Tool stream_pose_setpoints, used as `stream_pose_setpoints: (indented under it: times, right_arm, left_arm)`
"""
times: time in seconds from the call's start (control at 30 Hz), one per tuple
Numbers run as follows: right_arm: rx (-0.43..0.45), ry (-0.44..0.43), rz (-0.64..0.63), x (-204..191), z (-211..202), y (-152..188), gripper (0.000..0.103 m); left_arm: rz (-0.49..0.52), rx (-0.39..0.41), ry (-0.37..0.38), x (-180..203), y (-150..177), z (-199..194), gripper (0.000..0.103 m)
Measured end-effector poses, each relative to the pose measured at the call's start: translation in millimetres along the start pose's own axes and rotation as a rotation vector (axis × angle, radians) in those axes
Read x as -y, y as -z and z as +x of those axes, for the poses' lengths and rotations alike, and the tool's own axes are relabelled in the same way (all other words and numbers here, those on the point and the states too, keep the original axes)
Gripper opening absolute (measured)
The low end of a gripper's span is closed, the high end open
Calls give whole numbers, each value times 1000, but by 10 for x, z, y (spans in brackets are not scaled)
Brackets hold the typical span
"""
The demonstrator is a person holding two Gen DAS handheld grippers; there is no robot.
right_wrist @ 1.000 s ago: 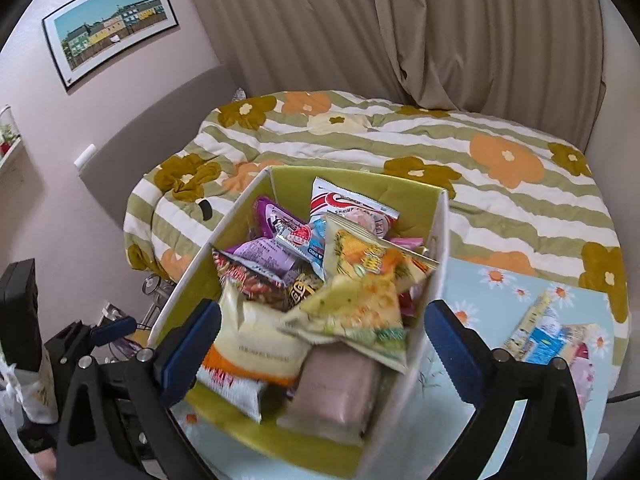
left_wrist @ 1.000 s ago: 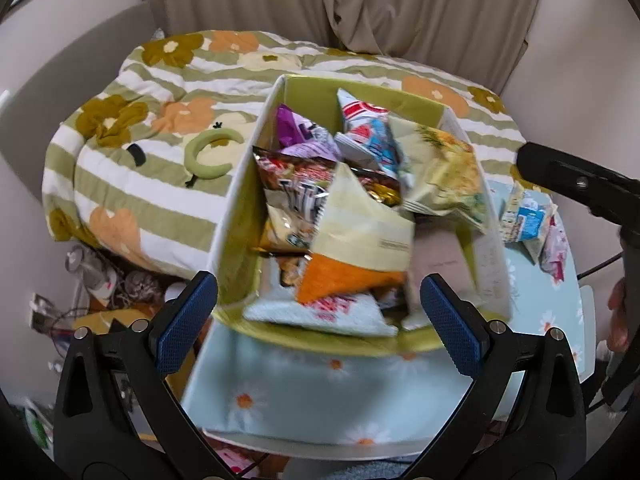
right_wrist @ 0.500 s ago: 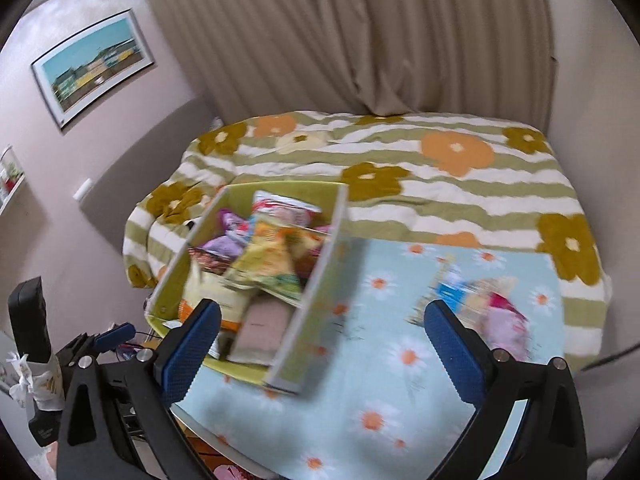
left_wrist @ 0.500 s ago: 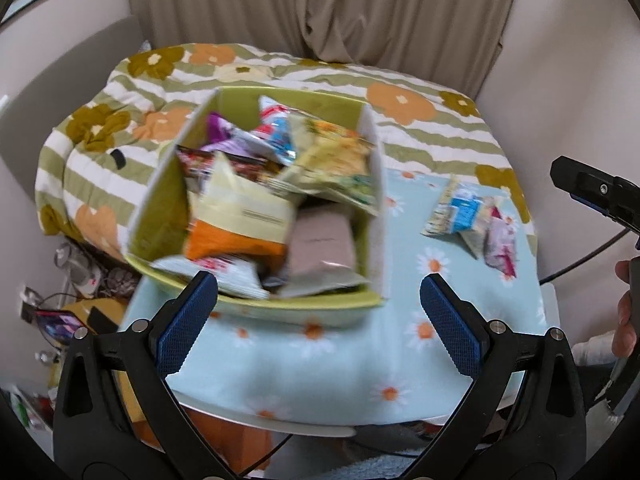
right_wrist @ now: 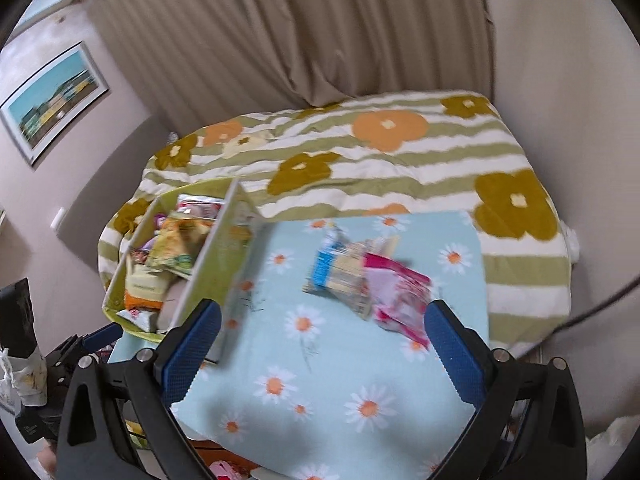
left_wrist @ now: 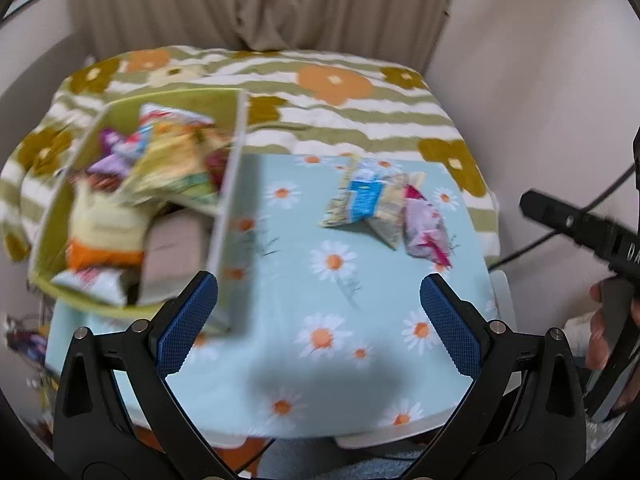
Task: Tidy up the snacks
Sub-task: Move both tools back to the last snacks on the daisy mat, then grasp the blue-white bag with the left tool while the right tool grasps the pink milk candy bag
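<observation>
Beige curtains (right_wrist: 280, 40) fill the top of both views, with a framed picture (right_wrist: 52, 100) on the wall at the upper left of the right wrist view. Below them lies a bed (right_wrist: 400, 160) under a green-striped flowered cover. In the lower middle sits the surface (left_wrist: 340, 340), spread with a pale blue daisy cloth. A green box (left_wrist: 52, 220) packed with snack bags stands at the surface's left edge, blurred by motion. A small heap of loose snacks (left_wrist: 384, 208) lies on the cloth right of centre, well apart from the box. The left gripper (left_wrist: 318, 320) and right gripper (right_wrist: 322, 344) both hover above the cloth with fingers spread wide, clamped on nothing. A dark cable (right_wrist: 592, 308) trails off at the right edge. Labels on the packets are too smeared to read.
</observation>
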State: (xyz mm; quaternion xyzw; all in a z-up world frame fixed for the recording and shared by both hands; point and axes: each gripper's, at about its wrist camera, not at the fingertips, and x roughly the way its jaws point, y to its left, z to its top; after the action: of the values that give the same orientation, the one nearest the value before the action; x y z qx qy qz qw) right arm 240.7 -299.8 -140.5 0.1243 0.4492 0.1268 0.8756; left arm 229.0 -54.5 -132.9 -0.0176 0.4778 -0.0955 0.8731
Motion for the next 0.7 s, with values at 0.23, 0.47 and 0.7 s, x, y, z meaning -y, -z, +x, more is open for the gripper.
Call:
stream_pose_setpoints:
  times: [0.23,0.47,0.7]
  right_arm:
    - [-39,24,114,390,222,90,101]
    - [-100,7,217,667,712,175,101]
    - [-148,5,270,823,1268,251,101]
  left_arm:
    - [98,-69,100,305,-433,645,101]
    - [125,-161,175,300,-779,1399,101]
    - [145,-258,226,302,-875,2000,101]
